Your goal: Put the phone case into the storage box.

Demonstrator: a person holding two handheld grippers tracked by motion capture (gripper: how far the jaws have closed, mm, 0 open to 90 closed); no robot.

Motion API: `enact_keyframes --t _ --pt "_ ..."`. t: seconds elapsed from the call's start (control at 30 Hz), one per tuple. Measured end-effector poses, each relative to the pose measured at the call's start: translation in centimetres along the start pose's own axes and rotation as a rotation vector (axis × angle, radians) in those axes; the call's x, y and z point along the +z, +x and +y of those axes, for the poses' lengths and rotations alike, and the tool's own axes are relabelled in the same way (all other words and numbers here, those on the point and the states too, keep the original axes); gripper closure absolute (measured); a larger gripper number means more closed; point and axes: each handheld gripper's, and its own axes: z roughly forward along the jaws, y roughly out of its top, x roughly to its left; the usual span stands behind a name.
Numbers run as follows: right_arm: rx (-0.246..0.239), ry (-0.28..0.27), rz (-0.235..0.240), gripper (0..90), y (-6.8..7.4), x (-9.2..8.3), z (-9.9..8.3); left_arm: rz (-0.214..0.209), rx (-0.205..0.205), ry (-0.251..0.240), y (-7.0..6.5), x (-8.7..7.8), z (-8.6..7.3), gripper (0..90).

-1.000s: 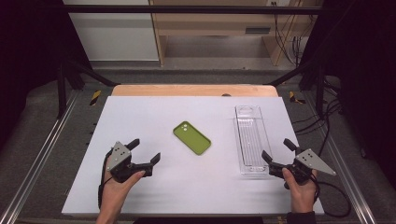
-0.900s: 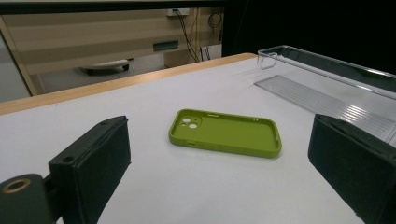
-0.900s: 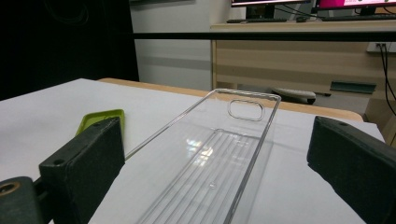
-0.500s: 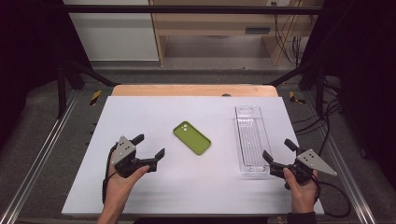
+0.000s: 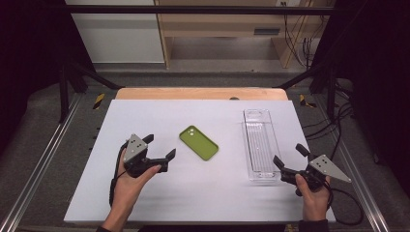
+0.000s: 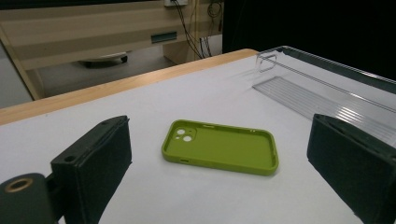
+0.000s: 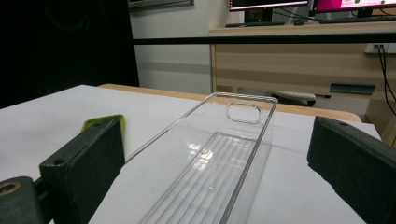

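Observation:
A green phone case (image 5: 198,142) lies flat, hollow side up, near the middle of the white table (image 5: 203,203). My left gripper (image 5: 159,147) is open, a little to the left of the case and pointing at it. In the left gripper view the phone case (image 6: 220,146) lies between and beyond the two black jaws. A long clear plastic tray (image 5: 260,143) lies empty on the right. My right gripper (image 5: 290,156) is open at the tray's near right corner. The tray (image 7: 212,163) runs away between the jaws in the right gripper view.
A wooden strip (image 5: 200,93) borders the table's far edge. Metal rails (image 5: 38,164) run along both sides, and cables (image 5: 333,121) lie on the floor at the right. A wooden bench (image 5: 232,29) stands beyond the table.
My left gripper has moved forward and to the right, closer to the green phone case. The right gripper has barely shifted.

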Motion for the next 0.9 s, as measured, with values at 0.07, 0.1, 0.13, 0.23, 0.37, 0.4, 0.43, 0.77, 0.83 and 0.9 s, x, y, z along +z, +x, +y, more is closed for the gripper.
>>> enact_keyframes --t 0.07,0.1,0.13,0.23,0.37,0.4,0.43,0.77,0.83,0.9 --pt "0.006 -0.006 0.002 4.2 -0.1 -0.1 0.0 -0.001 0.008 0.007 -0.4 0.4 0.3 6.1" --pt "0.016 -0.010 0.002 4.2 -0.1 -0.2 0.0 -0.006 0.012 0.004 -0.8 0.8 0.6 6.1" --pt "0.016 -0.010 0.002 4.2 -0.1 -0.2 0.0 -0.006 0.012 0.004 -0.8 0.8 0.6 6.2" --pt "0.017 -0.013 0.001 4.1 -0.2 -0.3 0.1 -0.009 0.025 0.014 -1.4 1.5 0.7 6.6" --pt "0.013 -0.012 0.003 4.1 -0.1 -0.3 0.1 -0.008 0.035 0.025 -1.6 2.1 1.0 6.7" --pt "0.014 -0.012 0.003 4.1 0.0 -0.3 0.1 -0.010 0.035 0.029 -1.6 2.3 1.1 6.8" --pt "0.014 -0.010 0.005 4.1 0.0 -0.3 0.1 -0.010 0.037 0.032 -1.6 2.4 1.2 6.8" --pt "0.008 -0.010 -0.002 4.1 0.2 -0.4 0.1 -0.012 0.049 0.073 -2.1 3.3 1.6 9.3" --pt "0.009 -0.013 -0.003 4.1 0.2 -0.5 0.2 -0.015 0.043 0.098 -2.1 3.6 1.7 10.8" --pt "0.009 -0.012 -0.004 4.1 0.2 -0.5 0.2 -0.015 0.049 0.124 -2.1 4.1 1.8 10.8"
